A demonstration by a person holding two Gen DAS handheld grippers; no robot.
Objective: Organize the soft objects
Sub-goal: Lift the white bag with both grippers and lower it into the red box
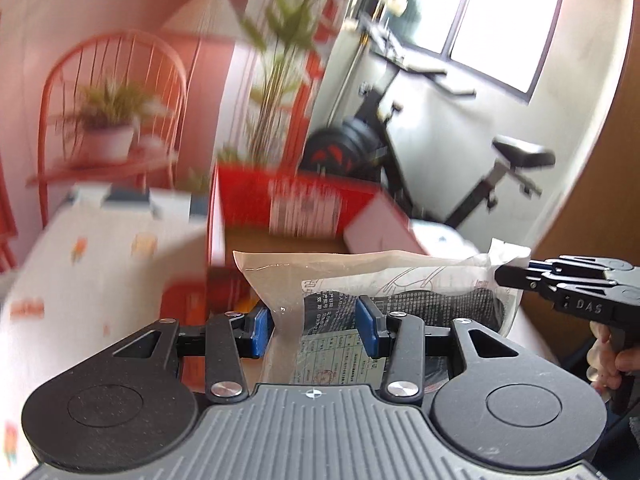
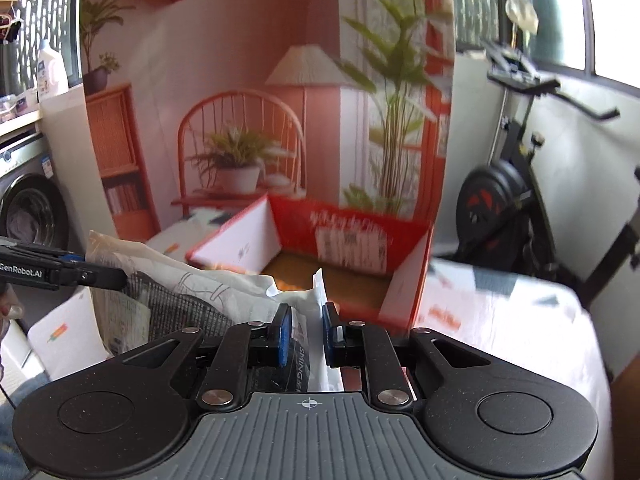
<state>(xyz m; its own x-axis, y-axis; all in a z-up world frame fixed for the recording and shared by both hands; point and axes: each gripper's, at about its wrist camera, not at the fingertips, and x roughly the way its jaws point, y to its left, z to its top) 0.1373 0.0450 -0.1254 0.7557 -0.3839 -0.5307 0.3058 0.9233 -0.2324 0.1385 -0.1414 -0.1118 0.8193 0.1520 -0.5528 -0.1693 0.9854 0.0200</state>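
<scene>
Best bet here is keeping the plastic bag (image 1: pixel 384 280) level and taut between both hands while carrying it over the red box (image 2: pixel 352 236), then lowering it in before letting go. The left tool (image 1: pixel 316 330) sits fairly wide, the bag between its pads, maybe just touching. The right tool (image 2: pixel 306 338) is nearly closed, pinching the bag's other end.

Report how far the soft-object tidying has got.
Done: nothing visibly stowed; the open red box shows only bare floor from here. In hand: both claws, left claw and right claw, hold one clear plastic packet above the box. Left: lowering it in.
</scene>
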